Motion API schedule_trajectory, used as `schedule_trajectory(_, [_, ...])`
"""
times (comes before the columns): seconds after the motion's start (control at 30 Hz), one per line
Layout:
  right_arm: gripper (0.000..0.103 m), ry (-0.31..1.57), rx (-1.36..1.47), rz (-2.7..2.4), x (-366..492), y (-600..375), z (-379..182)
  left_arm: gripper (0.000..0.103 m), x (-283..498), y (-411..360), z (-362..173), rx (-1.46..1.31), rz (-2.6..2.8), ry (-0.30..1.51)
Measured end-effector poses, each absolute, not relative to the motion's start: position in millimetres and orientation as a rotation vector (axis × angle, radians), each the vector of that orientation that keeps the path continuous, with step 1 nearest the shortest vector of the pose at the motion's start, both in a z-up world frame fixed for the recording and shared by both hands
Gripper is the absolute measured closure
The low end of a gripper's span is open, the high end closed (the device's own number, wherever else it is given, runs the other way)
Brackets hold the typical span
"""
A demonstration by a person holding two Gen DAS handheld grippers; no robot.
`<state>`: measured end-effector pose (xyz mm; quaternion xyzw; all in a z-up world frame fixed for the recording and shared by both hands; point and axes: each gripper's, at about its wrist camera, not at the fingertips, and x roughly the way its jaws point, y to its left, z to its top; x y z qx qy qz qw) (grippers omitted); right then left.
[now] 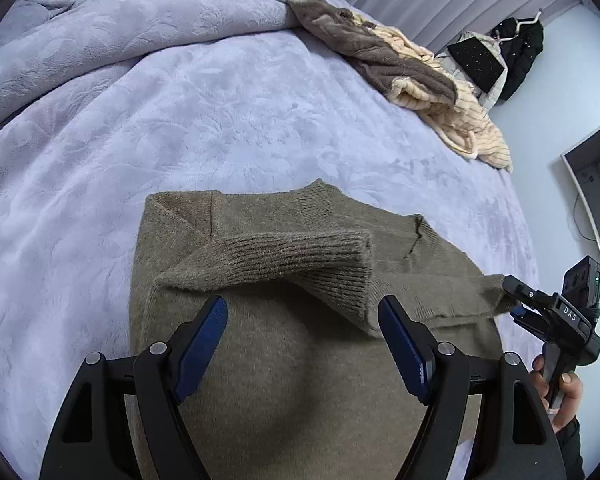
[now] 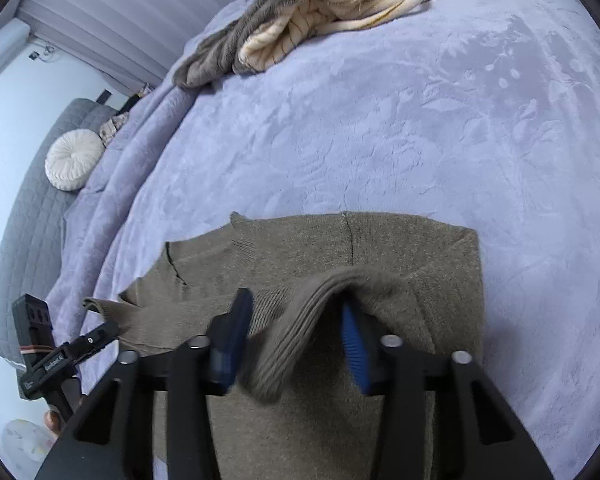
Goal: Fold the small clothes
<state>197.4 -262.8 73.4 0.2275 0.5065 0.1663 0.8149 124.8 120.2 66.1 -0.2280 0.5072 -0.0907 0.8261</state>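
An olive-brown knit sweater (image 1: 280, 380) (image 2: 380, 248) lies flat on the lilac blanket, neckline away from me. One ribbed sleeve (image 1: 292, 256) is folded across its chest. My left gripper (image 1: 304, 308) hovers over the sweater body just behind that sleeve; its blue pads stand wide apart and touch nothing. My right gripper (image 2: 296, 308) is open too, and the other sleeve's ribbed cuff (image 2: 284, 360) hangs loose and blurred between its fingers. Each gripper shows in the other's view: the right gripper (image 1: 514, 300) at the sweater's right edge, the left gripper (image 2: 100, 336) at its left edge.
The lilac blanket (image 1: 220, 120) (image 2: 380, 120) covers the bed. A heap of cream striped and grey-brown clothes (image 1: 420, 80) (image 2: 340, 0) lies at the far side. A round white cushion (image 2: 74, 160) rests by the grey headboard. A person's hand (image 1: 564, 400) holds the right gripper.
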Motion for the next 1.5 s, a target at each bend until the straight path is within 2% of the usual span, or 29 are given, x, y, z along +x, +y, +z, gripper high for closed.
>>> schedule_trajectory(0.13, [0.033,1.025,0.406,0.351,173,-264,90,0.024,105,108,70,-0.381,-0.218,1.075])
schedule_trajectory(0.47, [0.033,1.019,-0.123,0.518,141,-201,84,0.024,114,38,50,-0.058,-0.32,1.115])
schedule_trajectory(0.6, [0.033,1.021,-0.268,0.536,159,-177,70,0.024,144,53,44,-0.119,-0.256,1.126])
schedule_trajectory(0.93, [0.033,1.011,-0.016,0.411,224,-197,73,0.024,179,117,41,-0.466,-0.17,1.113])
schedule_trajectory(1.17, [0.033,0.93,0.092,0.259,217,-224,90,0.024,164,144,71,-0.522,-0.077,1.0])
schedule_trajectory(1.33, [0.033,0.941,0.067,0.307,214,-213,89,0.024,176,107,66,-0.367,-0.125,1.065])
schedule_trajectory(1.5, [0.033,1.046,-0.07,0.272,235,-183,56,0.024,200,70,35,-0.142,-0.04,1.139])
